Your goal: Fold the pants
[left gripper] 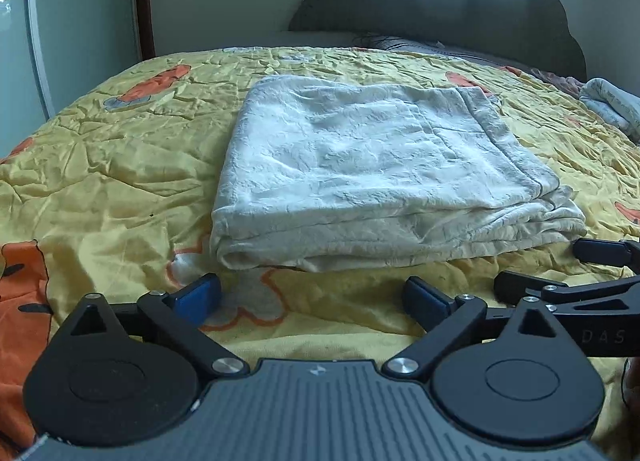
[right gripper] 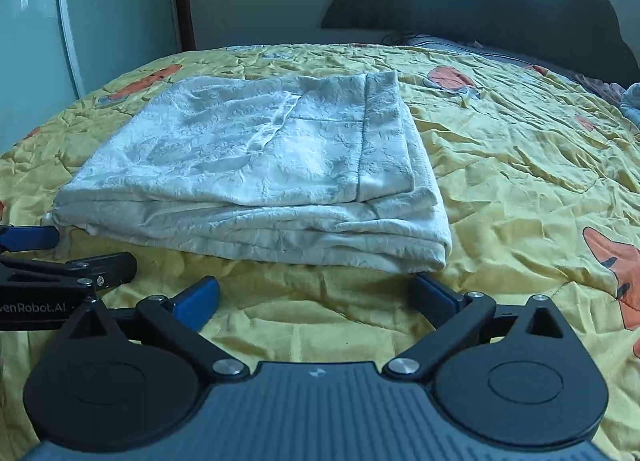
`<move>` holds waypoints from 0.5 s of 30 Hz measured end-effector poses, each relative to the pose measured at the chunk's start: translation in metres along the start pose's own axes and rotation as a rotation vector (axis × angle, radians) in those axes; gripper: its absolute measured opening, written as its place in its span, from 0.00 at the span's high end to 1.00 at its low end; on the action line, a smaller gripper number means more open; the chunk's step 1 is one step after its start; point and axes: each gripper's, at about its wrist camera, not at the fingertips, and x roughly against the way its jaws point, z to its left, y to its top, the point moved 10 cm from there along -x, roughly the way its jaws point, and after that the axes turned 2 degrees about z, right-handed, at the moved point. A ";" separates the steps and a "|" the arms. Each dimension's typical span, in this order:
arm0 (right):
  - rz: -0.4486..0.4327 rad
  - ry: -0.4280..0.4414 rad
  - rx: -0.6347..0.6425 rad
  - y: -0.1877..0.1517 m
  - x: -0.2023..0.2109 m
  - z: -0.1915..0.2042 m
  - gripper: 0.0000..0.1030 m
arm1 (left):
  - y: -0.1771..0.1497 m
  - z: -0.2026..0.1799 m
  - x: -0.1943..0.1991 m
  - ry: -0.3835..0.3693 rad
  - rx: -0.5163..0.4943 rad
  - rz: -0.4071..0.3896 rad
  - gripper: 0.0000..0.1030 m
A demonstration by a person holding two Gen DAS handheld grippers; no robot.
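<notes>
The pale white pants [left gripper: 372, 169] lie folded in a thick flat rectangle on the yellow bedspread [left gripper: 120, 165], with several layers showing at the near edge. They also show in the right wrist view [right gripper: 256, 173]. My left gripper [left gripper: 314, 301] is open and empty, just short of the near edge, towards its left end. My right gripper [right gripper: 318, 301] is open and empty, just short of the near right corner. Each gripper's fingers show at the side of the other's view, the right one [left gripper: 560, 273] and the left one [right gripper: 60, 257].
The bedspread [right gripper: 520, 181] has orange cartoon prints and many wrinkles. A dark scalloped headboard [left gripper: 460, 5] stands at the far end. A folded light cloth [left gripper: 612, 105] lies at the far right. A mirrored wardrobe door [left gripper: 60, 21] stands to the left.
</notes>
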 end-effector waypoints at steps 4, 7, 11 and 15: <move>0.000 -0.003 0.000 0.000 0.000 0.000 0.00 | 0.000 0.001 -0.001 0.008 0.000 0.005 0.01; -0.001 -0.003 -0.001 -0.001 0.000 0.000 0.00 | 0.000 0.001 -0.001 0.013 0.002 0.007 0.01; -0.001 -0.007 -0.004 -0.001 0.001 -0.001 0.00 | 0.000 0.002 0.000 0.015 0.005 0.007 0.01; -0.001 -0.007 -0.004 -0.001 0.001 -0.001 0.00 | 0.000 0.001 0.000 0.015 0.005 0.007 0.00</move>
